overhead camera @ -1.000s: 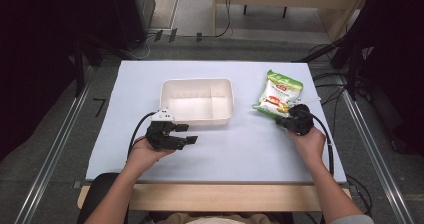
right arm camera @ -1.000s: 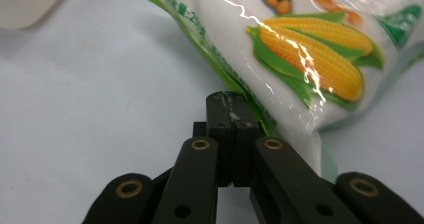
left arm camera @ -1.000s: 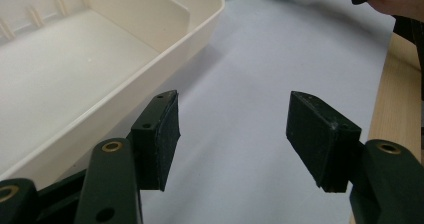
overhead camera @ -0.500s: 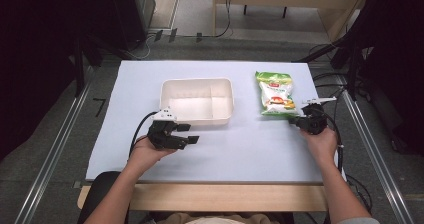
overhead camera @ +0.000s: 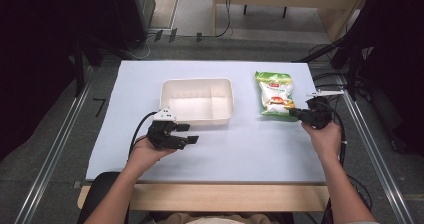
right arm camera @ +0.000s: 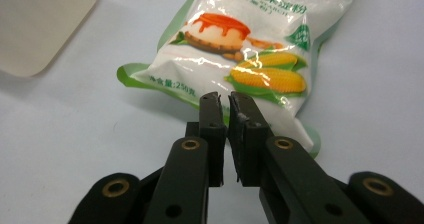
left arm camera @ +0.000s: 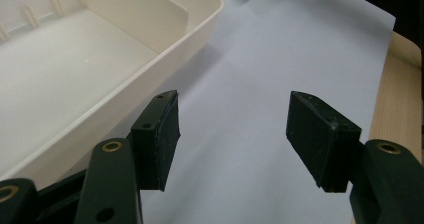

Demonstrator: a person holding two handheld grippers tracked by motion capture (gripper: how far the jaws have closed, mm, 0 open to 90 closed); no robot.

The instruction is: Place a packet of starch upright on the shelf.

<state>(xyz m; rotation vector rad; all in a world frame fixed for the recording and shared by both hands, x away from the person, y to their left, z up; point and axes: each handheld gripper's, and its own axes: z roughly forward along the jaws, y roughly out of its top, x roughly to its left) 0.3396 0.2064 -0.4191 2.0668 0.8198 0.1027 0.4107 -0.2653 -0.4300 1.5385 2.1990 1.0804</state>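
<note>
A green and white starch bag (overhead camera: 273, 91) printed with corn and pudding lies flat on the white table, right of the cream tray (overhead camera: 197, 81). My right gripper (overhead camera: 294, 113) points left at the bag's near edge. In the right gripper view its tips (right arm camera: 224, 98) overlap the edge of the bag (right arm camera: 240, 39). The jaws have just been opening and stand a narrow slit apart, with nothing seen between the pads. My left gripper (overhead camera: 189, 134) rests open just in front of the tray. In the left gripper view its jaws (left arm camera: 232, 134) are wide apart over bare table beside the tray wall (left arm camera: 165, 59).
The tray has a divider and nothing in it. The table's wooden front edge (overhead camera: 225, 196) runs along the near side. Metal rails (overhead camera: 372, 149) flank the table, and cables lie on the floor behind it.
The bag has turned from tilted to nearly square with the table. My right gripper moved right and now points left at the bag's near edge. The left gripper stayed put.
</note>
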